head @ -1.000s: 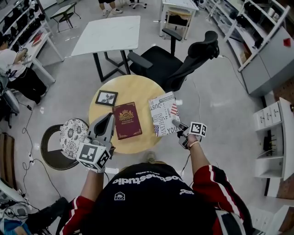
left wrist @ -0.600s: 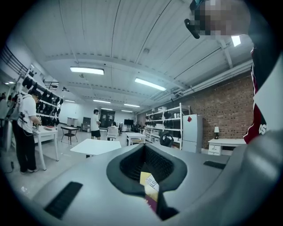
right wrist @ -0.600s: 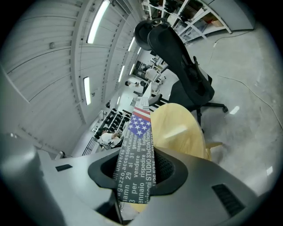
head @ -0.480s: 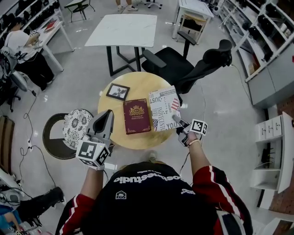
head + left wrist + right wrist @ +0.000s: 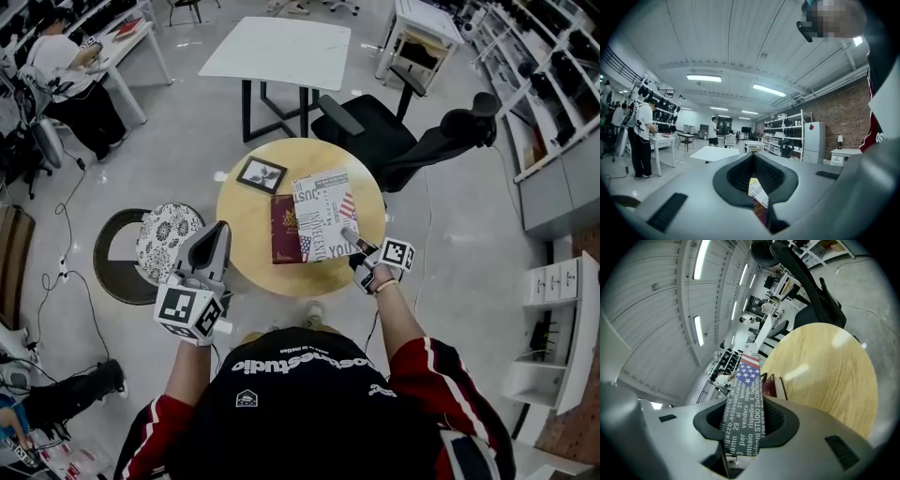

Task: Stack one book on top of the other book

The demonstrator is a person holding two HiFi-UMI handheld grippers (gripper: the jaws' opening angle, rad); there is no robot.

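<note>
The right gripper [image 5: 349, 236] pinches a corner of the white, text-printed book [image 5: 322, 214] with a flag patch, holding it ahead of its jaws and partly over the maroon book [image 5: 284, 234] on the round wooden table [image 5: 246, 220], apparently to line up the stack.

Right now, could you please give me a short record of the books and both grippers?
Table: round, wooden
Red book: flat on table
Printed book: over red book's right part
Right gripper: shut on printed book's near corner
Left gripper: shut, empty, beside table's near-left edge
Picture frame: on table, beyond the books
</note>
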